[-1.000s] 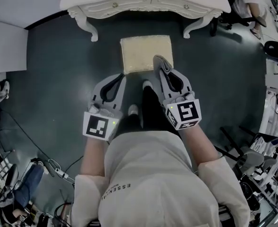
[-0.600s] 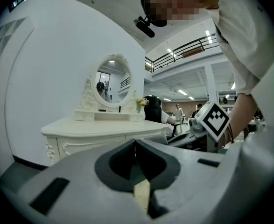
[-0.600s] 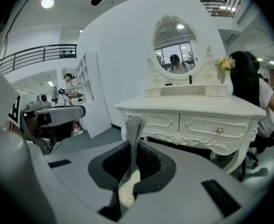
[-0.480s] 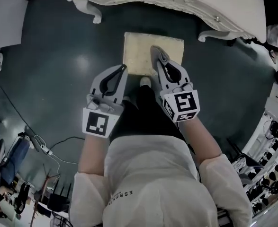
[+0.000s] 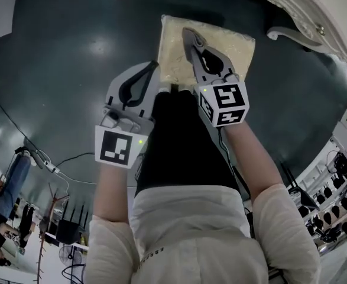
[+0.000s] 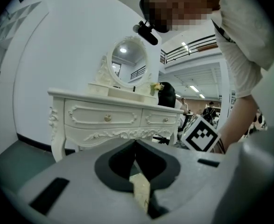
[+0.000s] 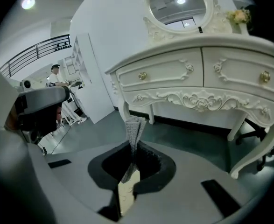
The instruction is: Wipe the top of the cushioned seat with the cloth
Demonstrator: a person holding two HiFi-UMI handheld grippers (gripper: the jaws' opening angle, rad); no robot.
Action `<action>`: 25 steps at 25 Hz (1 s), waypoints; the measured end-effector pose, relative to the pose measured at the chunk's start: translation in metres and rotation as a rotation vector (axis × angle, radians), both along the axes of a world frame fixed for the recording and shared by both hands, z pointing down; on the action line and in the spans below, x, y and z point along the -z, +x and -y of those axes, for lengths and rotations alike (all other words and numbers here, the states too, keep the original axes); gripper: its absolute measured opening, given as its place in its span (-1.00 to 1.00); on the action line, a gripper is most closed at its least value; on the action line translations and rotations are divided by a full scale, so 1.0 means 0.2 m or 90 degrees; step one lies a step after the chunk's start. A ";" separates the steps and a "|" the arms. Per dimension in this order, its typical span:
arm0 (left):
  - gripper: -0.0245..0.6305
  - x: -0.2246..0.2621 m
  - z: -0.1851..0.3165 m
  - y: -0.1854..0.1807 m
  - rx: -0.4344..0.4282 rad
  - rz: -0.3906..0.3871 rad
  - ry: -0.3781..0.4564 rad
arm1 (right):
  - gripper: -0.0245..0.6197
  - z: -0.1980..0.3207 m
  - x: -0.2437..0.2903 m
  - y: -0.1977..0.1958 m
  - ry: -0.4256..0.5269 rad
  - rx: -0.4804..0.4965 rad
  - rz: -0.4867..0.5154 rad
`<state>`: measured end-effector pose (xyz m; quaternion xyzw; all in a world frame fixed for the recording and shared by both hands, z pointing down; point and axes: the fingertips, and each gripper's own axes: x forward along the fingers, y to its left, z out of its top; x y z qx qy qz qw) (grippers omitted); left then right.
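Your right gripper (image 5: 189, 35) pinches the cloth (image 7: 135, 130) over the cushioned seat (image 5: 235, 49), ready to wipe; your left gripper (image 5: 155, 67), jaws together and empty, hangs off its near edge.

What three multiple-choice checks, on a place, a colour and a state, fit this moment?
1. Where is the cloth? A on the floor; B in the right gripper; C on the dressing table.
2. What colour is the seat top? A red; B black; C cream.
3. How is the left gripper? A shut, empty; B wide open; C shut on the cloth.
Answers: B, grey fabric stands clamped between its jaws; C, pale cream in the head view; A, its jaw tips meet with nothing between.
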<state>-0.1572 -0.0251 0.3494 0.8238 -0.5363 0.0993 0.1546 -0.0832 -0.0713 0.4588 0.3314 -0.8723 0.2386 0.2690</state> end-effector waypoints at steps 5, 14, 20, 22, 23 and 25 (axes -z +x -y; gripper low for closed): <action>-0.92 -0.22 0.00 -0.05 -0.003 -0.004 -0.022 | -0.84 0.04 -0.28 -0.10 -0.033 -0.009 0.004; -0.92 -0.47 -0.01 -0.12 -0.006 -0.009 -0.046 | -0.84 0.07 -0.63 -0.21 -0.074 0.008 -0.030; -0.92 -0.54 0.01 -0.12 -0.012 -0.014 -0.036 | -0.84 0.07 -0.77 -0.22 -0.095 0.016 -0.059; -0.92 -0.56 0.00 -0.11 -0.020 -0.012 -0.036 | -0.84 0.07 -0.78 -0.22 -0.096 0.019 -0.060; -0.92 -0.56 0.00 -0.10 -0.026 -0.009 -0.034 | -0.84 0.06 -0.77 -0.22 -0.097 0.019 -0.061; -0.92 -0.56 0.00 -0.09 -0.036 -0.004 -0.027 | -0.84 0.07 -0.76 -0.21 -0.099 0.018 -0.067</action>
